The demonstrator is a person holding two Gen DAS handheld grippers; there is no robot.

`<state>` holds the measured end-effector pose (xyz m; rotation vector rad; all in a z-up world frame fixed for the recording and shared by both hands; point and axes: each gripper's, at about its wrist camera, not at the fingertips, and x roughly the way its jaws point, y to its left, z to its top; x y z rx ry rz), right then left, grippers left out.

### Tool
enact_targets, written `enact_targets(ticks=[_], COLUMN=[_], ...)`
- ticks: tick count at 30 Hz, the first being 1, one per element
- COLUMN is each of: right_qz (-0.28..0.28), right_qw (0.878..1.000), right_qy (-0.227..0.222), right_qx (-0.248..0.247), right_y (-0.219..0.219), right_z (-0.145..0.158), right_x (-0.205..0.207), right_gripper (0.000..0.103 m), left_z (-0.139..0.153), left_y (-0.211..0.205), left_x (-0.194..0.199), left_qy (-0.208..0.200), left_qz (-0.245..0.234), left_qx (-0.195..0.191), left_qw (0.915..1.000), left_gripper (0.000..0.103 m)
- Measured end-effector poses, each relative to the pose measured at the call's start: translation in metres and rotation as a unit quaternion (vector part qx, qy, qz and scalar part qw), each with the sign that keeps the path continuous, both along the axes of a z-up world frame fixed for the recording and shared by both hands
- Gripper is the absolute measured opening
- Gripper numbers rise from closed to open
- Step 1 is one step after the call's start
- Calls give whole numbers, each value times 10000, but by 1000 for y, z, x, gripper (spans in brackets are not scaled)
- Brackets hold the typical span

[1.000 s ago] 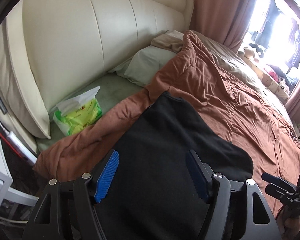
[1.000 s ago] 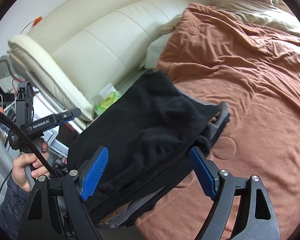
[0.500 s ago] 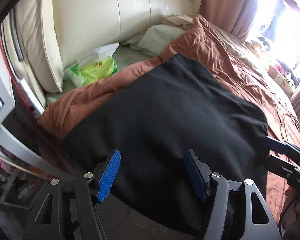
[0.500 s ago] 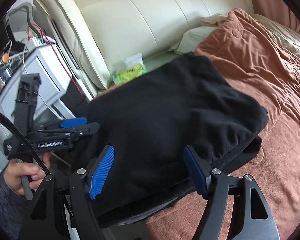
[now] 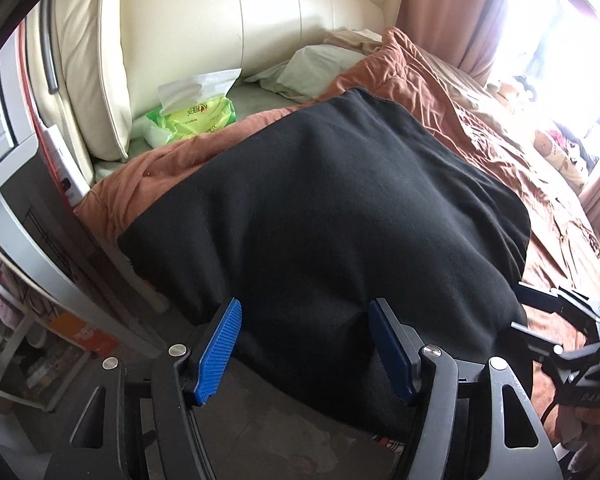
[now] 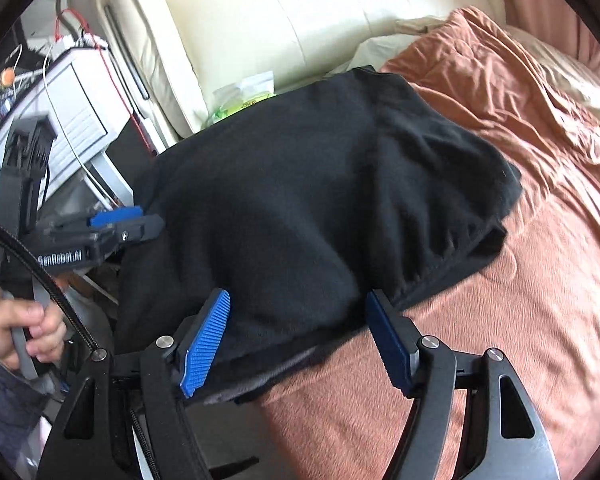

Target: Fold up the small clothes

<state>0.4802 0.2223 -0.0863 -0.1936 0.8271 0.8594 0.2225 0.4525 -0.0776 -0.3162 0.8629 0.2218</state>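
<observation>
Black garment (image 5: 324, 216) spread at bed (image 6: 500, 280) corner, near hem at 6 o'clock. Left claw (image 5: 304, 344) and right claw (image 6: 296, 340) both gaping, gripping nothing. Best to pinch hem evenly, then fold away.

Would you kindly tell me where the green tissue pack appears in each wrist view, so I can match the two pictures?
Left wrist view: the green tissue pack lies upper left of centre, against the cream headboard, beyond the black garment.
Right wrist view: the pack is upper left of centre, partly hidden behind the garment's far edge.
Shared landmark: the cream headboard right behind the pack.
</observation>
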Motion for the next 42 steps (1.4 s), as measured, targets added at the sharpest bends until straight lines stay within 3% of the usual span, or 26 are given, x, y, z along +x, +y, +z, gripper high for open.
enact_targets(ticks=[7,15,16,18,20,21,22,25,30,42], right_qz=[-207,-808,-873,-992,-1198,-1275,-1318,-1386,-1484,-1575], right_qw=[9997,9962,9957,9945,9917,9903,9894,9876,9855,9800], right_qy=[-99,-317,-318,-326,-462,-546,-611,-715,-765,-1115], right_qx=[-80,-96,-71,50,14,32,70,189,288,487], right_y=[-27,-86,-95,-115,-130,-138,-145,-162,-186,-248], right_z=[15,61,65,76,82,86,89,97,100,116], right_x=[-20,-45,-48,-55,-65,-71,-79,-103,-139,-218], right_gripper=[68,69,71,92,103,103,103,103,103,103], left_z=[5,42,47,59,67,73,77,88,97,120], left_y=[-18,-49,-53,-66,-77,-84,-90,-109,-130,-192], left_x=[-23,-40,-41,-45,-49,-53,-56,-68,-86,-146], left_qy=[-68,-361,-376,-474,-580,-643,-708,-905,-956,-1285], left_qz=[-184,-302,-312,-347,-365,-341,-317,-339,-433,-724], left_qx=[-60,-54,-19,19,58,135,217,413,336,665], left_qw=[9998,9989,9988,9983,9976,9973,9967,9945,9939,9868], left_gripper=[67,67,68,71,85,97,103,103,103,103])
